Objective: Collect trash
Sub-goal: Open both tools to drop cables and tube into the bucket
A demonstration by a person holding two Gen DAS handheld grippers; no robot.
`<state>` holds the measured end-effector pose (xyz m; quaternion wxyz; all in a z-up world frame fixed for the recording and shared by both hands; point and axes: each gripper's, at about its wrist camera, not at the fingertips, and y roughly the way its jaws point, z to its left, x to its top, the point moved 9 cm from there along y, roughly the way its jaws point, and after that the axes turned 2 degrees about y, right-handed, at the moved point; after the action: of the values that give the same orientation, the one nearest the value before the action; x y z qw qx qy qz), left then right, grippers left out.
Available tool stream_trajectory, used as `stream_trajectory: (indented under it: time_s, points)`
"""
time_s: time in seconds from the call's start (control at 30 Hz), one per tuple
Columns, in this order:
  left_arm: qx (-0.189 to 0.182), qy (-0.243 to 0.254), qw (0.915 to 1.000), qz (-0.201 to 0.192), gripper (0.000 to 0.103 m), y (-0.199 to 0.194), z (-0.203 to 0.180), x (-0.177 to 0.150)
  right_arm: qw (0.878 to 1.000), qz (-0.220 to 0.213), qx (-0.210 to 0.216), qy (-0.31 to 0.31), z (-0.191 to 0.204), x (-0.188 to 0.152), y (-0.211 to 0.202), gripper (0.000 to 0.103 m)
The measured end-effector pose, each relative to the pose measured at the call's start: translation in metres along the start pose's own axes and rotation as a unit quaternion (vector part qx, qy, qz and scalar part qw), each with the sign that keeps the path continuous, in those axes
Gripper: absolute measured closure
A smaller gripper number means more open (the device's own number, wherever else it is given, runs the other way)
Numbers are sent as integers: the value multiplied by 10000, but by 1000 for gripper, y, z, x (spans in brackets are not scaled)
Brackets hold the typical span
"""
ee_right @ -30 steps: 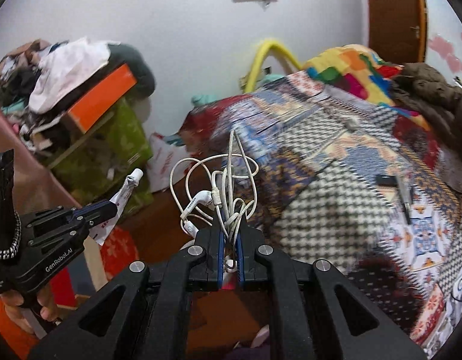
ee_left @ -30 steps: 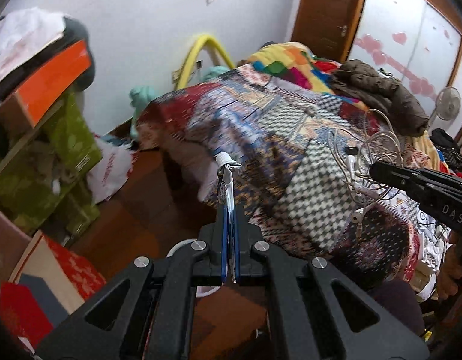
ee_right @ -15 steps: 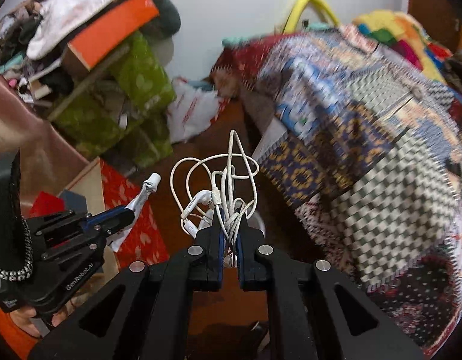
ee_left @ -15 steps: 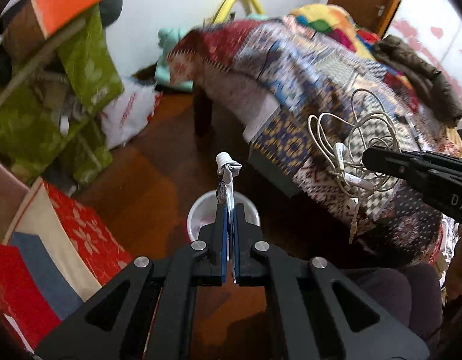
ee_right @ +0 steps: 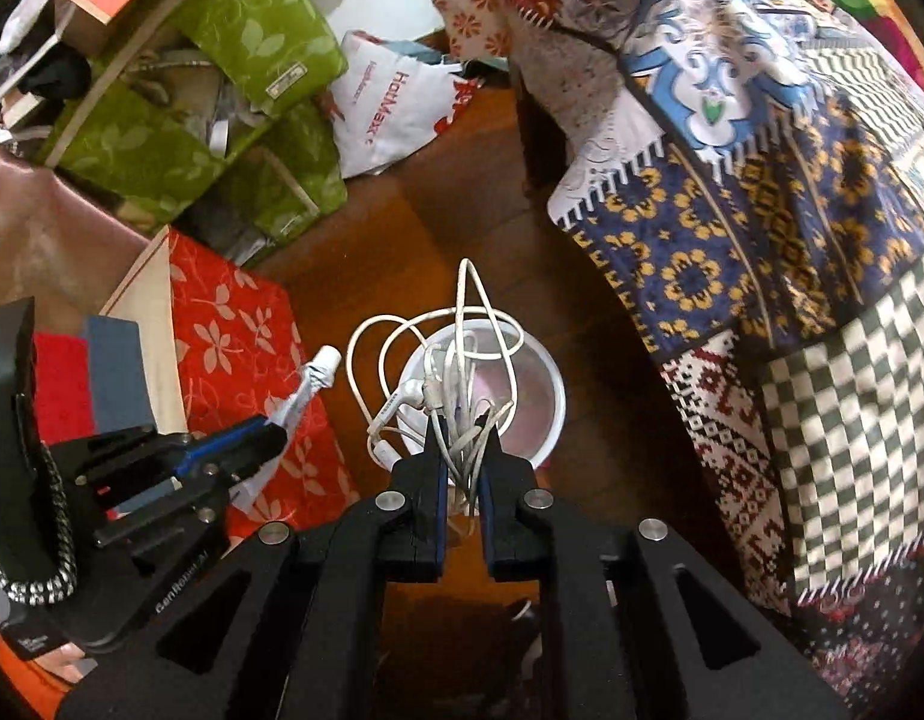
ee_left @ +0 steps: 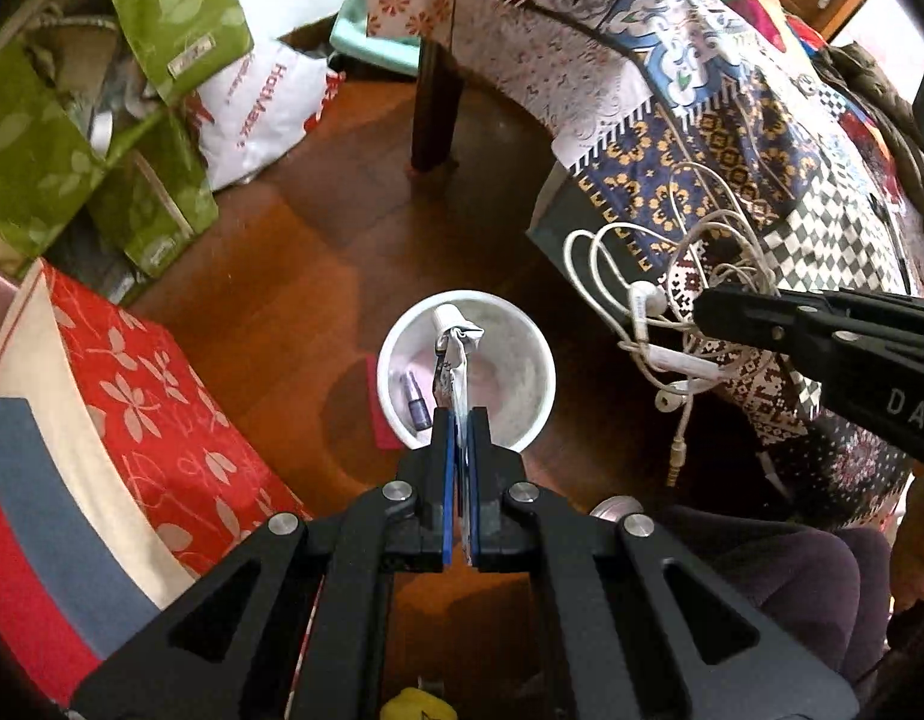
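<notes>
Both pieces of trash are held above the white bin [ee_left: 543,372] on the floor, neither dropped yet. The left gripper [ee_left: 460,420] pinches a squeezed tube [ee_left: 456,354]; the right gripper [ee_right: 462,450] clamps tangled white earphones [ee_right: 456,372]. A small purple bottle [ee_left: 415,399] lies inside.

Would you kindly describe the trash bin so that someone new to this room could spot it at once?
Start at the bed draped in a patchwork quilt and look down to the brown wooden floor beside it. There stands a round white plastic bin, between the quilt's hanging edge and a red floral-print box. It is the only open, white, circular container, with a small purple bottle inside.
</notes>
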<state>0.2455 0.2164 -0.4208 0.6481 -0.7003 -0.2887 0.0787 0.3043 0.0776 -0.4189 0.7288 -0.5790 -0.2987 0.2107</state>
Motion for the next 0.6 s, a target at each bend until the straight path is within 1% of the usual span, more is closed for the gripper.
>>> stream_trajectory:
  time_s: [0.03,0.1,0.13,0.17,0.2,0.3,0.37,0.4,0.43,0.5,0.53,0.6]
  points:
    - [-33,-50,10000,27,101,3,0,1,10000,44,5,-19,1,2,3,89]
    - [-62,-100,9999,59,101,7,1,5,9999,129,38,-23,1,7,6,75]
    - [-85,-123,9999,77,101,10,0,7,9999,136,33,-3,-1,9,7,71]
    - [-102,-133,9998,88,101,12,0,9,9999,129,33,16,-2,11,8,64]
    - [-152,-149,9997,105,101,15,-1,13,9999,109,54,35,-3,13,8,60]
    - [-256,-175,9994,122,101,18,-6,20,9999,101,99,46,-6,17,5,60]
    - [-333,-163,9992,132,101,21,-11,26,10000,31,48,59,-10,18,1,60]
    - [-317,-149,9993,117,99,21,-13,30,10000,7,37,52,-12,19,-1,60]
    - [-253,-137,9995,104,95,22,-14,33,10000,-26,11,37,-13,19,-4,60]
    - [-167,-111,9998,62,73,21,-16,37,9999,-100,-94,-14,-16,18,-10,60]
    - [-153,-98,9998,1,71,20,-16,39,9998,-134,-131,-42,-17,18,-14,60]
    - [-163,-43,9998,-55,70,16,-19,41,9996,-200,-176,-82,-19,17,-21,60]
